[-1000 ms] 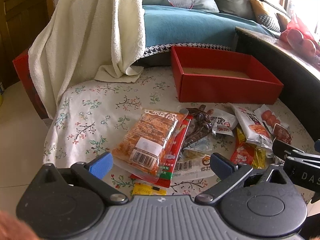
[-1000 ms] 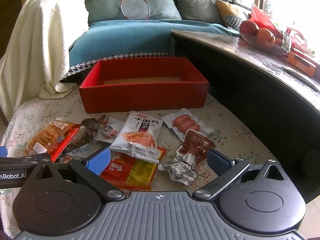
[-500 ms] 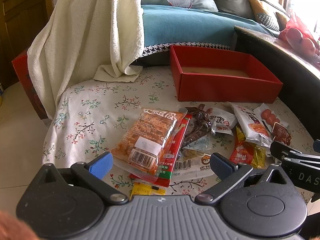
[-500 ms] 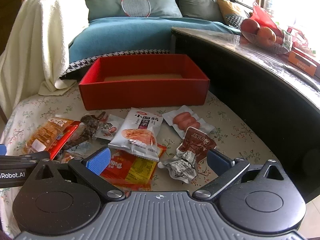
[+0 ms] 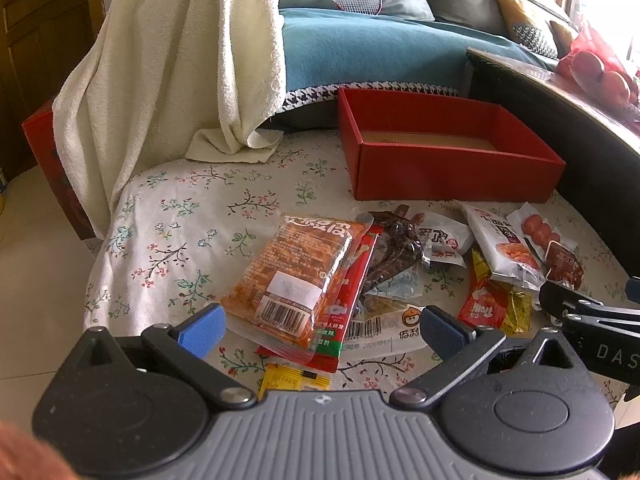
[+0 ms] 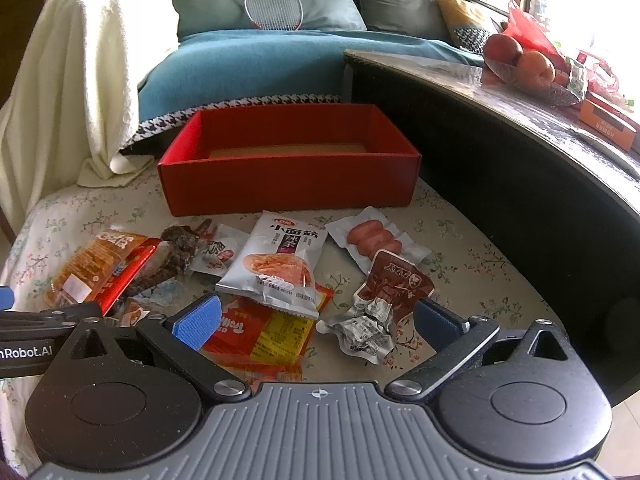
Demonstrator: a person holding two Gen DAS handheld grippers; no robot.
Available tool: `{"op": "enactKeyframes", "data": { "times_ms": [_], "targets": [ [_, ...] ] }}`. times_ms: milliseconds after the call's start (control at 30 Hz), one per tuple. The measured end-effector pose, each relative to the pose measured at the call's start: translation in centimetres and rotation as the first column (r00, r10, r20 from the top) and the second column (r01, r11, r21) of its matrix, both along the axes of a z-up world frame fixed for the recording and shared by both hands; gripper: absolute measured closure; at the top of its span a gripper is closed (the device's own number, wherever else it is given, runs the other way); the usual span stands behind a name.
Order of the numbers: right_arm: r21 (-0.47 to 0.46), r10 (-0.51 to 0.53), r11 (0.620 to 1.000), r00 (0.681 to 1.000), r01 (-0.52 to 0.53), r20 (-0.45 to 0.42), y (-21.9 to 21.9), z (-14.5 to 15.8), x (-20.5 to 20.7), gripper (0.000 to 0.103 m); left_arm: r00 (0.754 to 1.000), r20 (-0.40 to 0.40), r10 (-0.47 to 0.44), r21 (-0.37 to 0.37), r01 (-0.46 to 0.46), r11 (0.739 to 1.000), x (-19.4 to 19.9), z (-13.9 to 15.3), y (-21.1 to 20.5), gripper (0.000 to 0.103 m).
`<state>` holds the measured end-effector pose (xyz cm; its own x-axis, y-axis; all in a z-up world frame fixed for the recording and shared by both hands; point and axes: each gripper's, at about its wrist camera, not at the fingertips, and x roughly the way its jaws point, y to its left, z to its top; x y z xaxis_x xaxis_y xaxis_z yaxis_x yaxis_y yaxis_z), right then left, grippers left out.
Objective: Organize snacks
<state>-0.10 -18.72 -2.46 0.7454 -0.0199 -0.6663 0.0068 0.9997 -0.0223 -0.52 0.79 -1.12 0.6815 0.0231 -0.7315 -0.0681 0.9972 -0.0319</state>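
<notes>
A heap of snack packets lies on the floral cloth point(image 5: 172, 220) in front of a red box point(image 5: 452, 178) point(image 6: 288, 184) with only its brown floor showing. My left gripper point(image 5: 320, 330) is open, hovering over the near end of the orange packet point(image 5: 296, 276). My right gripper point(image 6: 316, 318) is open too, just above a red and yellow packet point(image 6: 260, 334) and a brown packet point(image 6: 394, 284). A white packet point(image 6: 280, 264) and a sausage pack point(image 6: 374, 240) lie beyond them. Neither gripper holds anything.
A dark curved table point(image 6: 520, 168) carrying a fruit bowl point(image 6: 524, 68) rises close on the right. A cream towel point(image 5: 172, 64) hangs over the sofa at the back left. The floor point(image 5: 36, 300) drops off past the cloth's left edge.
Both grippers have edged slightly forward toward the snack heap; the packets and the box lie where they were. Both stay open.
</notes>
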Motion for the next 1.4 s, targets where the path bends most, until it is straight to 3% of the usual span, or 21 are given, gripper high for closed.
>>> {"op": "enactKeyframes", "data": {
  "times_ms": [1000,1400],
  "targets": [
    [0.012,0.020,1.000,1.000,-0.020,-0.021,0.0,0.0,0.3,0.000,1.000,-0.006,-0.012,0.011,0.012,1.000,0.3,-0.2,-0.2,0.004],
    [0.100,0.061,0.993,0.998,-0.058,-0.027,0.6,1.0,2.4,0.003,0.999,-0.028,-0.021,0.010,0.021,1.000,1.0,-0.2,0.3,0.004]
  ]
}}
